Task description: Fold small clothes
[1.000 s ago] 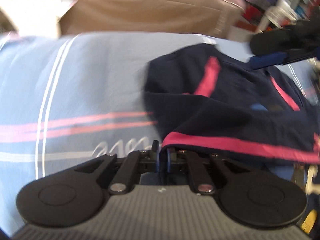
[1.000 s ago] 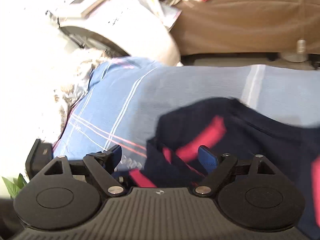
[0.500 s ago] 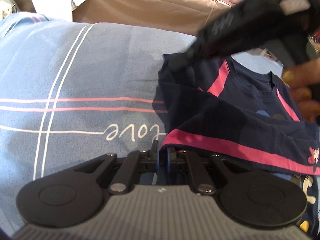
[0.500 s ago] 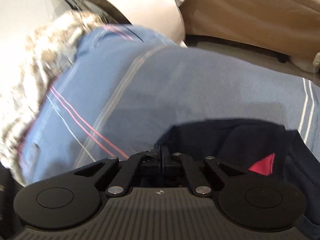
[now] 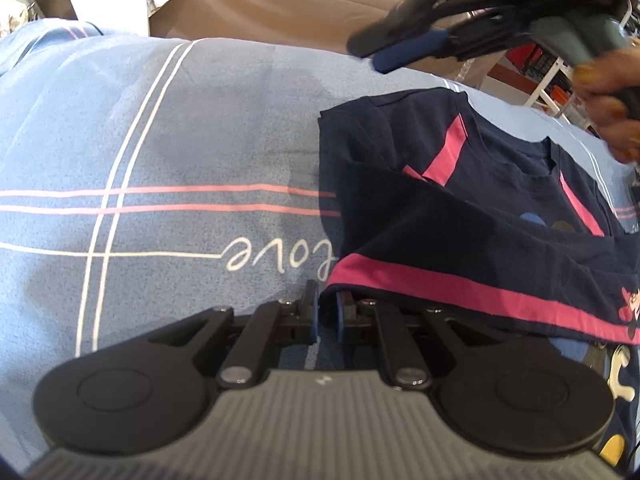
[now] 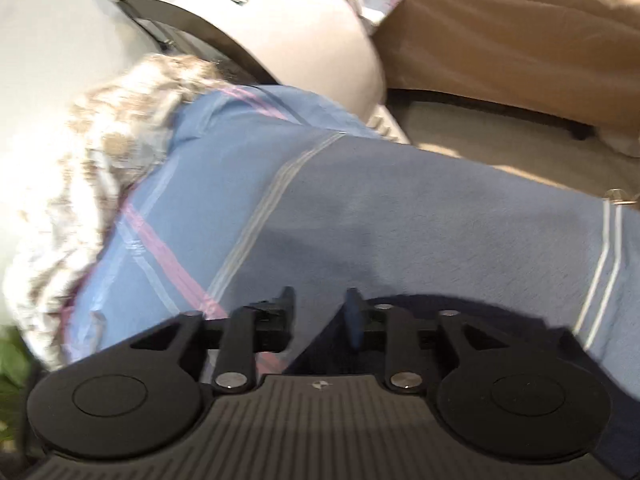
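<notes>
Navy T-shirt [image 5: 472, 216] with pink stripes lies on the blue bedsheet [image 5: 160, 140], over on the right side of the bed as the left camera sees it, its collar pointing away and a pink-banded hem folded across near the camera. White lettering on the sheet peeks out just beside that hem.

Left gripper [image 5: 327, 314] is right down at the near corner of the shirt, jaws almost together, pinching the pink-edged corner of the fabric between its blue pads. That corner looks slightly lifted off the sheet.

Right gripper [image 6: 320, 312] is a different story: jaws have just been opening and now stand about half apart, with only the sheet and the dark edge of the shirt visible through the gap. The shirt edge sits under and beside its right finger [image 6: 354, 316], but nothing is clamped. From the left camera you can see this gripper hovering above the far side of the shirt, blurred, with the person's hand [image 5: 604, 92] wrapped round its handle at the upper right.

Beyond the bed there is a brown sofa [image 6: 520, 40] with something red on top, a rounded white appliance [image 6: 280, 20] with dark lettering, and a mottled beige-and-white fluffy cloth [image 6: 100, 152] bunched at the sheet's far left edge.
</notes>
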A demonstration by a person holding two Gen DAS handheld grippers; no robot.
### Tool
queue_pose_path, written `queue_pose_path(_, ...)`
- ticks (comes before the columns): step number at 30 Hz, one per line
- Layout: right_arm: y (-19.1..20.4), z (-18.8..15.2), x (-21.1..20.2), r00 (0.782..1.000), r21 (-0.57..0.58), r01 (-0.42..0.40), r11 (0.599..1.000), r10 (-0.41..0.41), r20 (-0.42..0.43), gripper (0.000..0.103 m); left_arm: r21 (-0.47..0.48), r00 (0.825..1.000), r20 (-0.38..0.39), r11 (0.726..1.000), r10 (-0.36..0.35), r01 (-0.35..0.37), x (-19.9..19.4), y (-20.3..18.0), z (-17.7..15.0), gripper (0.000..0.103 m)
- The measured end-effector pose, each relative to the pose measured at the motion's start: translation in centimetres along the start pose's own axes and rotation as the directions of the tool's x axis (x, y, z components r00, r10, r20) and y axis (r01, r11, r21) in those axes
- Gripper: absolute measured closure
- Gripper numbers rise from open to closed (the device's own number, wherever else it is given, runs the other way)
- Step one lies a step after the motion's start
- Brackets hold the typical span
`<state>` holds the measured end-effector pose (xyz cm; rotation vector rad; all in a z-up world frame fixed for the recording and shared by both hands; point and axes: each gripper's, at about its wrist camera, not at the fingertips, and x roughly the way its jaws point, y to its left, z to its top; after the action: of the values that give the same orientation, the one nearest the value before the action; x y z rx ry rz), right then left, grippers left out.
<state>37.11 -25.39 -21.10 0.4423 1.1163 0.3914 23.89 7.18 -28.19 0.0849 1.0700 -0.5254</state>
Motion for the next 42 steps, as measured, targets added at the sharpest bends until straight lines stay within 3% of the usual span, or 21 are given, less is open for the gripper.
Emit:
queue_pose_path(4, 0.1, -2.5, 1.0, 0.994, -0.044, 0.014, 0.999, -0.018, -0.103, 0.043, -0.020, 1.000, -0.001, 1.000, -0.005, 0.005, 0.2, 0.3, -0.1, 0.093)
queue_pose_path(7, 0.1, -3.3, 2.4, 0.992, -0.052, 0.040, 0.998, -0.046, -0.115, 0.047, -0.002, 1.000, -0.005, 1.000, 0.000, 0.000, 0.3, -0.1, -0.1, 0.093)
queue_pose_path(8, 0.3, -3.0, 3.1, 0.991, -0.051, 0.041, 0.998, -0.047, -0.122, 0.053, 0.001, 1.000, -0.006, 1.000, 0.001, -0.001, 0.3, -0.1, -0.1, 0.093)
queue_pose_path(10, 1.1, -3.1, 4.0, 0.992, -0.088, 0.044, 0.995, -0.054, -0.113, 0.089, 0.002, 1.000, -0.009, 1.000, -0.002, 0.002, 0.3, 0.0, -0.1, 0.093)
queue_pose_path(12, 2.5, -3.0, 4.4, 0.990, -0.107, 0.039, 0.993, -0.053, -0.134, 0.099, 0.000, 1.000, -0.010, 1.000, -0.005, 0.005, 0.4, 0.0, 0.0, 0.093)
queue_pose_path(16, 6.0, -1.8, 1.4, 0.994, -0.150, -0.021, 0.989, 0.004, -0.107, 0.099, -0.011, 1.000, -0.006, 1.000, -0.009, 0.009, 0.5, 0.2, -0.1, 0.093)
queue_pose_path(19, 6.2, -0.2, 0.0, 0.995, -0.177, -0.017, 0.984, -0.001, -0.100, 0.101, -0.010, 1.000, -0.003, 1.000, -0.009, 0.009, 0.6, 0.2, -0.3, 0.093)
queue_pose_path(22, 4.3, 1.7, 0.3, 0.988, -0.230, 0.120, 0.966, -0.139, -0.069, 0.101, -0.007, 1.000, -0.004, 1.000, -0.010, 0.010, 0.6, 0.2, -0.3, 0.093)
queue_pose_path(24, 2.7, 2.3, 1.7, 0.968, -0.268, 0.204, 0.942, -0.235, -0.091, 0.101, -0.003, 1.000, -0.005, 1.000, -0.007, 0.007, 0.6, 0.2, -0.4, 0.093)
queue_pose_path(26, 0.9, 2.0, 2.4, 0.963, -0.249, 0.212, 0.945, -0.245, -0.113, 0.097, -0.003, 1.000, -0.009, 1.000, -0.006, 0.006, 0.5, 0.2, -0.3, 0.092)
queue_pose_path(28, 0.5, 1.2, 1.0, 0.986, -0.167, 0.131, 0.977, -0.146, -0.080, 0.067, -0.022, 1.000, -0.009, 1.000, -0.003, 0.003, 0.0, 0.4, -0.2, 0.088)
queue_pose_path(30, 0.9, -0.4, -1.4, 0.998, -0.098, 0.051, 0.994, -0.053, -0.022, 0.038, -0.040, 1.000, 0.021, 0.999, 0.011, -0.010, -1.5, 0.6, -0.1, 0.072)
queue_pose_path(31, 1.1, -1.5, -2.6, 0.999, -0.089, 0.042, 0.995, -0.043, -0.002, 0.030, -0.039, 0.999, 0.050, 0.999, 0.011, -0.009, -2.5, 0.6, 0.1, 0.066)
queue_pose_path(32, 1.1, -3.0, -3.7, 0.999, -0.089, 0.051, 0.995, -0.050, 0.013, 0.030, -0.041, 0.997, 0.080, 0.999, 0.004, 0.000, -3.6, 0.6, 0.4, 0.057)
queue_pose_path(34, 1.1, -6.3, -6.0, 0.995, -0.105, 0.094, 0.990, -0.090, 0.043, 0.030, -0.045, 0.991, 0.129, 0.998, -0.026, 0.032, -4.9, 0.3, 1.4, 0.055)
queue_pose_path(36, 0.1, -9.8, -8.4, 0.980, -0.043, 0.170, 0.985, -0.164, 0.108, 0.030, -0.010, 0.987, 0.147, 0.998, -0.061, 0.063, -5.0, -1.0, 3.2, 0.052)
queue_pose_path(38, -1.6, -12.9, -11.0, 0.949, 0.081, 0.268, 0.960, -0.277, 0.151, 0.027, 0.047, 0.984, 0.138, 0.993, -0.115, 0.109, -3.7, -2.8, 4.9, 0.050)
queue_pose_path(40, -2.4, -16.2, -13.3, 0.898, 0.138, 0.383, 0.913, -0.403, 0.174, 0.015, 0.130, 0.984, 0.110, 0.983, -0.142, 0.128, -1.7, -5.0, 6.1, 0.049)
queue_pose_path(41, -2.8, -17.8, -14.0, 0.882, 0.172, 0.411, 0.895, -0.438, 0.172, 0.010, 0.168, 0.987, 0.089, 0.979, -0.135, 0.119, -0.4, -6.0, 6.4, 0.049)
queue_pose_path(42, -3.3, -19.4, -14.5, 0.880, 0.201, 0.417, 0.887, -0.449, 0.155, 0.005, 0.191, 0.991, 0.070, 0.977, -0.111, 0.096, 0.8, -6.8, 6.6, 0.049)
